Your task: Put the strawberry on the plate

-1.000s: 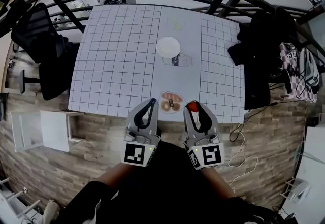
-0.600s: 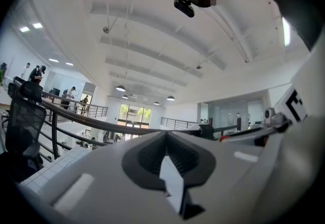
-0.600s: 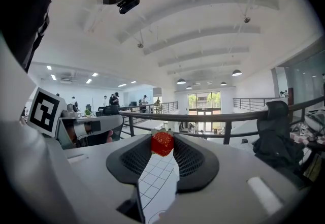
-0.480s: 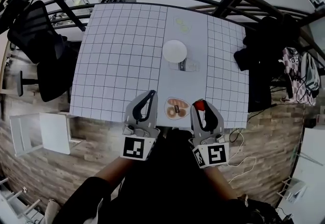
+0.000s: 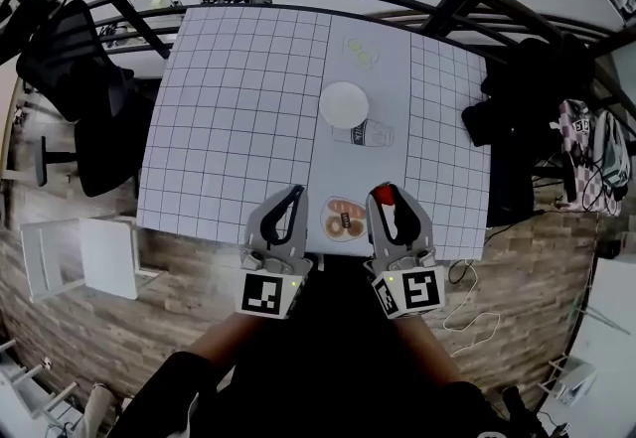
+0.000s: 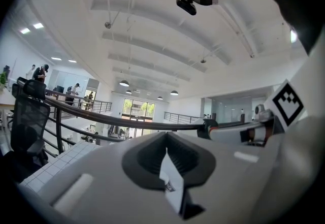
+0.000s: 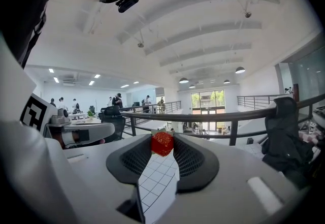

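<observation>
Right gripper view: the one strawberry, red and dimpled, is pinched at the tips of the right hand-held gripper, over the desk's near edge, well apart from the single white plate. Just beside it, one oval dish holds brown pastries. The left hand-held gripper's jaws are together.
</observation>
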Available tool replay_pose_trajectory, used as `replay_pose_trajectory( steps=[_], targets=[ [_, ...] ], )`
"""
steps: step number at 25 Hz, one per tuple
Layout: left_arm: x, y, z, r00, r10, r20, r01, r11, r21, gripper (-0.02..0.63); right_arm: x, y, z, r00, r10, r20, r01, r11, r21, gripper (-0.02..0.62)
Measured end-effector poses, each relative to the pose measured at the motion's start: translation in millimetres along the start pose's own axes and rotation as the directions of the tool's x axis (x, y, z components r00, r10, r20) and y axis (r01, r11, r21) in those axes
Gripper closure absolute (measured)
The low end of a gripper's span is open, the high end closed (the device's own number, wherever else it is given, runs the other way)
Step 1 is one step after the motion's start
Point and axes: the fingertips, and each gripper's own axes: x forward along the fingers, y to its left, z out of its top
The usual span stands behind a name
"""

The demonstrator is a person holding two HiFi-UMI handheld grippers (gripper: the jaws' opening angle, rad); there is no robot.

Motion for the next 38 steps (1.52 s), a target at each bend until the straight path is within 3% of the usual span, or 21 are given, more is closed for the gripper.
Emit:
replay_pose_trajectory(
  steps=[11, 19, 26, 38],
  targets=[
    [55, 2, -10, 1.0, 0.013, -0.026, -0.014, 1.0, -0.018, 0.597, 79, -28, -24, 0.991, 0.101, -0.083, -0.1, 0.995, 0.022, 0.466],
    [109, 6, -42, 0.993, 0.036, -0.111, -0.038, 0.999, -0.018, 0.597, 133, -58, -48, 0.975, 0.149, -0.163, -0.15, 0.989, 0.01, 0.466],
    [148, 1, -63, 0.989, 0.013, -0.148, -0.019, 0.999, -0.042, 0.597, 167, -79, -72, 0.951, 0.187, -0.247, -0.186, 0.982, 0.027, 0.465],
    [178, 11, -94, 0.977, 0.042, -0.207, -0.059, 0.995, -0.079, 0.597, 218, -92, -138, 0.9, 0.226, -0.373, -0.234, 0.972, 0.025, 0.465]
  ],
)
